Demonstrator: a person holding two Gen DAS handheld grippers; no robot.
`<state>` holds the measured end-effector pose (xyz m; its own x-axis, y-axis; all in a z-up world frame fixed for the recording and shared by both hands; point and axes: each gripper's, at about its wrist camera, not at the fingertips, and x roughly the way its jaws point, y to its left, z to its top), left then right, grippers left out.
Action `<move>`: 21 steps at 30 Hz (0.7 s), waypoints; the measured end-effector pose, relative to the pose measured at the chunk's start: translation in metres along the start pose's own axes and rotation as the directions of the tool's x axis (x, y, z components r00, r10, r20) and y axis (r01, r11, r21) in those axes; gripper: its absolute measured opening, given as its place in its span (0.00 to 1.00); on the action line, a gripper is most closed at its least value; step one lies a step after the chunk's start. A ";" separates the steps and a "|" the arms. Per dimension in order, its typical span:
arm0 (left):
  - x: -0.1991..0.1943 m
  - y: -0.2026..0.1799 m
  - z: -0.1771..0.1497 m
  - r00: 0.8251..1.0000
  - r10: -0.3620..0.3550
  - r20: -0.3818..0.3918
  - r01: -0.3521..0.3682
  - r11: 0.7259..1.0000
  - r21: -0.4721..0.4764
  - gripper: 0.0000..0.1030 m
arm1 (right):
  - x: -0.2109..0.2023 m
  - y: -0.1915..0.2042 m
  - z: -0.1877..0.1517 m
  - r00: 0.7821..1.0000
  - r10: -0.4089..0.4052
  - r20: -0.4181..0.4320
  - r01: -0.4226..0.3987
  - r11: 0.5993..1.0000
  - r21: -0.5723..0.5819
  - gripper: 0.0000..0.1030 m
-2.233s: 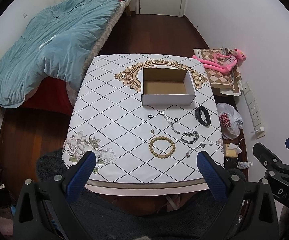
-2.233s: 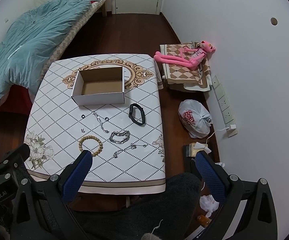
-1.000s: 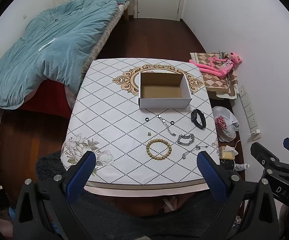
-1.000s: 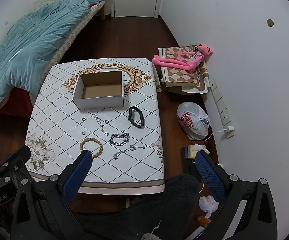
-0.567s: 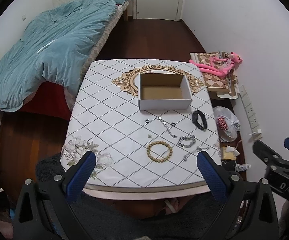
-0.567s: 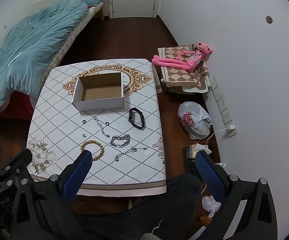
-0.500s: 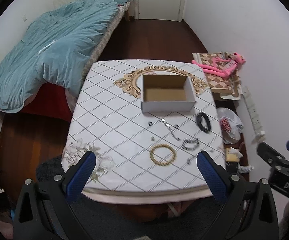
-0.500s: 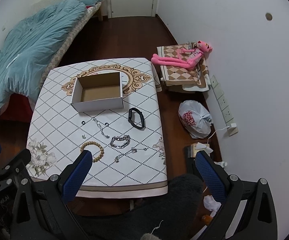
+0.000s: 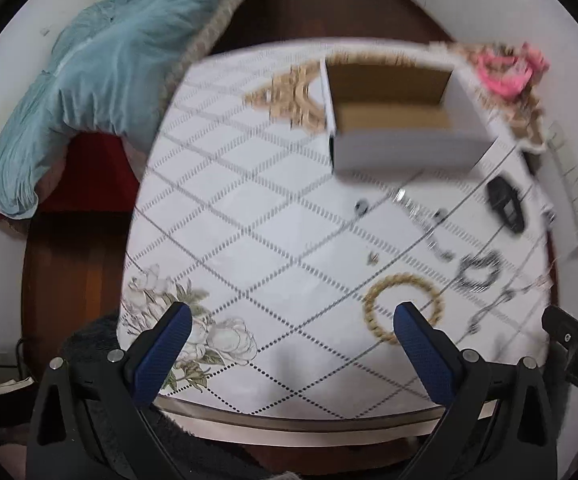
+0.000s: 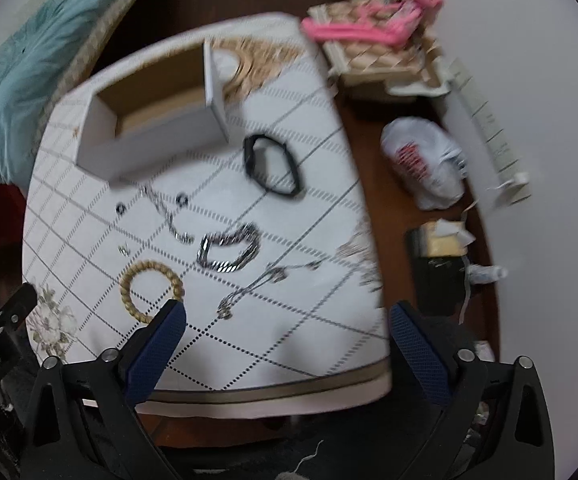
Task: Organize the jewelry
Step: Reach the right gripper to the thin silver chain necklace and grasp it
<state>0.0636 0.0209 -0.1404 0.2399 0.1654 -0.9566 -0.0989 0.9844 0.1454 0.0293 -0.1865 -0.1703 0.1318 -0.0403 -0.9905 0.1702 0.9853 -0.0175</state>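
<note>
Jewelry lies scattered over the near right part of the bench (image 9: 249, 216), on a white cloth with a dotted diamond pattern; both views are smeared by blur, so fine detail is lost. An open white cardboard box (image 9: 405, 148), brown inside and with nothing showing in it, stands at the far side of the bench on a gold ornamental print. Just in front of the box lie two small dark rings (image 10: 121, 209), with a thin silver chain (image 10: 167, 216) running between them. A black band (image 10: 271, 168) lies to the right of the box, apart from it. Nearer the front edge sit a wooden bead bracelet (image 10: 151, 290), a chunky silver chain bracelet (image 10: 229, 252) beside it, and another thin chain (image 10: 265, 280) stretched toward the right edge. A tiny piece (image 9: 372, 257), too small to identify, lies left of the chunky bracelet.

The left gripper (image 9: 289, 336) hangs above the front edge of the bench with its blue-padded fingers spread wide and nothing between them; the right pad sits in front of the bead bracelet without touching it. The right gripper (image 10: 285, 334) is likewise wide apart and holds nothing, hovering over the front right corner, its left pad near the bead bracelet.

Off the bench, a bed with a teal duvet (image 9: 89, 80) stands to the left, and a pink plush toy (image 10: 369, 20), a white plastic bag (image 10: 425, 168) and a wall power strip (image 10: 489, 120) sit to the right.
</note>
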 end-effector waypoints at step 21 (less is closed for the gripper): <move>0.072 -0.005 -0.023 0.993 -0.005 -0.120 0.008 1.000 0.020 1.00 | 0.079 0.045 -0.035 0.998 0.027 -0.058 -0.032 0.996 -0.085 0.10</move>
<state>0.0595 0.0267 -0.2157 0.1227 0.1518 -0.9808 -0.0777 0.9867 0.1430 0.0130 -0.1398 -0.2537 0.0790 -0.0040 -0.9969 0.0823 0.9966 0.0025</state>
